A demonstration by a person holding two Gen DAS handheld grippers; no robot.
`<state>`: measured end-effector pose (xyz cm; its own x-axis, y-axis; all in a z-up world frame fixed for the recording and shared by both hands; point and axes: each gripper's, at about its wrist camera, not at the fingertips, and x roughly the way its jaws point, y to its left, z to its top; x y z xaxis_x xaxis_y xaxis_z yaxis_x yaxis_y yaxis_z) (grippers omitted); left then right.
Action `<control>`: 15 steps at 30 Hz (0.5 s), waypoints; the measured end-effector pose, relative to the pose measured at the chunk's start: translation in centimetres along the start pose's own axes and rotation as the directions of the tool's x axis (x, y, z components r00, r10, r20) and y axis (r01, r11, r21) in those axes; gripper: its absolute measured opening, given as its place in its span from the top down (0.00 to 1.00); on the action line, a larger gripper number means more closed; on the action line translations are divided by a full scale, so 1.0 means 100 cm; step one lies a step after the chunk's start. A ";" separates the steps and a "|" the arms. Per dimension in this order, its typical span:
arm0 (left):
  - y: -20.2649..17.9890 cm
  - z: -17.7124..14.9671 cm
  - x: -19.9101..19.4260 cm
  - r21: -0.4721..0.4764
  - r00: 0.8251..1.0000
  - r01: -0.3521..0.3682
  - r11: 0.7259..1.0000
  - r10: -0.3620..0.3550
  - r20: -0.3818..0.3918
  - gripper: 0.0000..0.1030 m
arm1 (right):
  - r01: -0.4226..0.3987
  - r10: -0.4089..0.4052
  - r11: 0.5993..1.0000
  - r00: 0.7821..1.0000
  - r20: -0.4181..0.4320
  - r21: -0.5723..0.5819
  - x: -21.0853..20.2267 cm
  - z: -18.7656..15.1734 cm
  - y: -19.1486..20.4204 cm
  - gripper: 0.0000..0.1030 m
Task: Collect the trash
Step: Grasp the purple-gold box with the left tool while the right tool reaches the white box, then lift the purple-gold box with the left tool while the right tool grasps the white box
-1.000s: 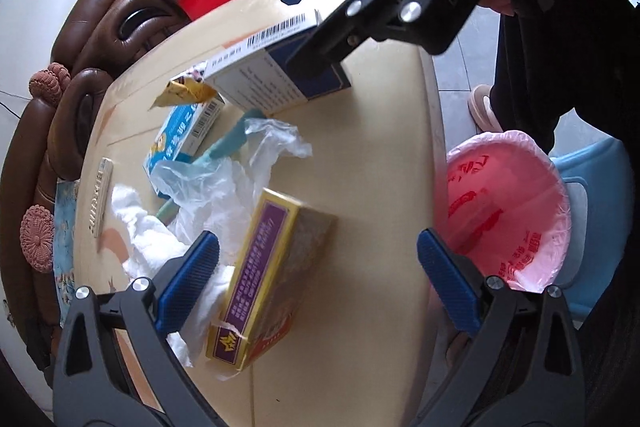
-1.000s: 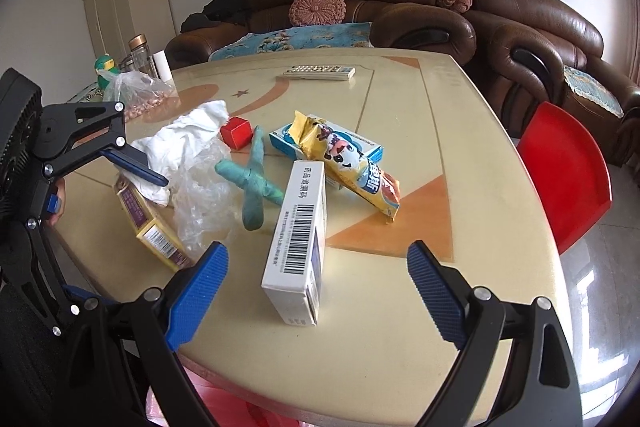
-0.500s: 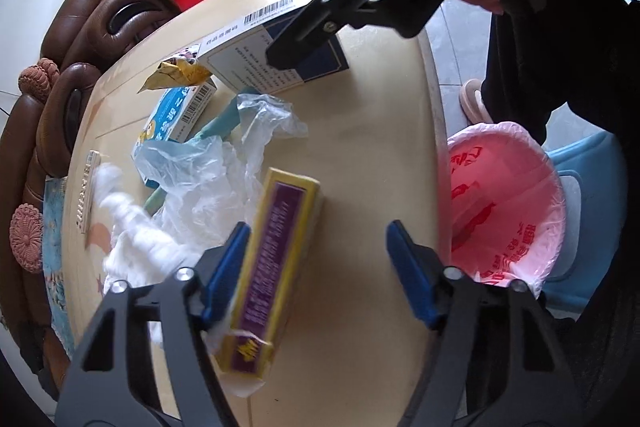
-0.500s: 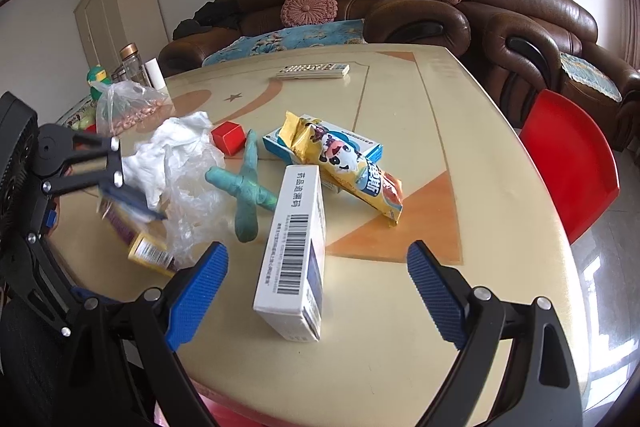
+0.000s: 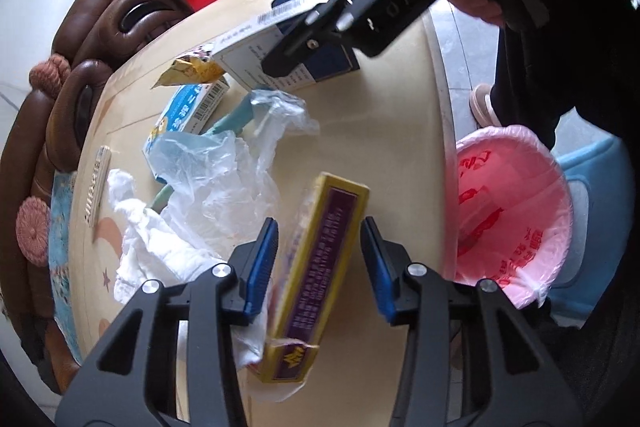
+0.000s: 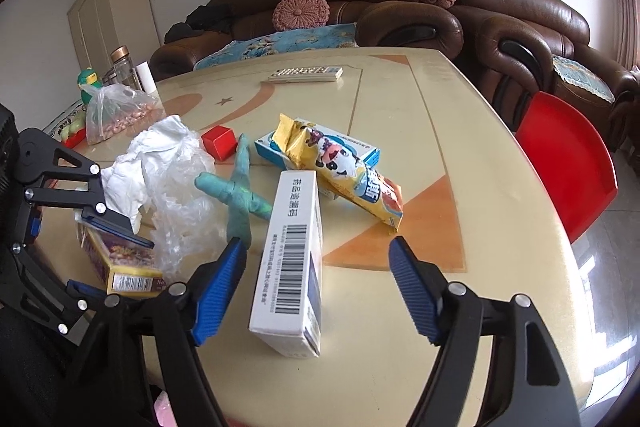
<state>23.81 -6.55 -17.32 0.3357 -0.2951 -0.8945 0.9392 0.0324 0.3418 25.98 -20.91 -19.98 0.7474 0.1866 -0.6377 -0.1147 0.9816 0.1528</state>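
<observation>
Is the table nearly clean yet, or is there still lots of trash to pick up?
Barely started. The pink bin shows nothing inside. In hand: the left tongs are closing around the yellow box, and the right tongs are closing around the white box, neither squeezed yet. Left: the snack bag, blue box, plastic wrap, tissue and green stick.

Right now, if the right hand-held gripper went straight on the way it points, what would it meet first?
The white rectangular cardboard box with the barcode, lying between the closing jaws of the right hand-held gripper, untouched so far. Past it lies the yellow snack wrapper, though depth is hard to judge.
</observation>
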 end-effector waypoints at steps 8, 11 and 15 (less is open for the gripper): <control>0.004 -0.002 -0.005 -0.068 1.000 -0.005 0.998 0.006 0.021 0.71 | 0.005 -0.005 1.000 1.000 -0.007 0.018 0.003 0.000 -0.003 0.57; 0.002 -0.004 -0.006 -0.069 1.000 -0.024 0.997 0.025 0.016 0.72 | 0.007 -0.006 1.000 1.000 -0.018 0.021 0.005 -0.002 -0.004 0.62; -0.005 -0.002 -0.011 -0.044 0.999 -0.046 0.998 0.047 0.013 0.73 | 0.017 -0.017 1.000 1.000 -0.016 0.006 0.004 -0.003 -0.002 0.63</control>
<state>23.02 -6.01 -16.56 0.3783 -0.3057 -0.8737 0.9250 0.0882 0.3697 26.12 -21.00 -20.47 0.7387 0.1708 -0.6520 -0.0984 0.9843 0.1464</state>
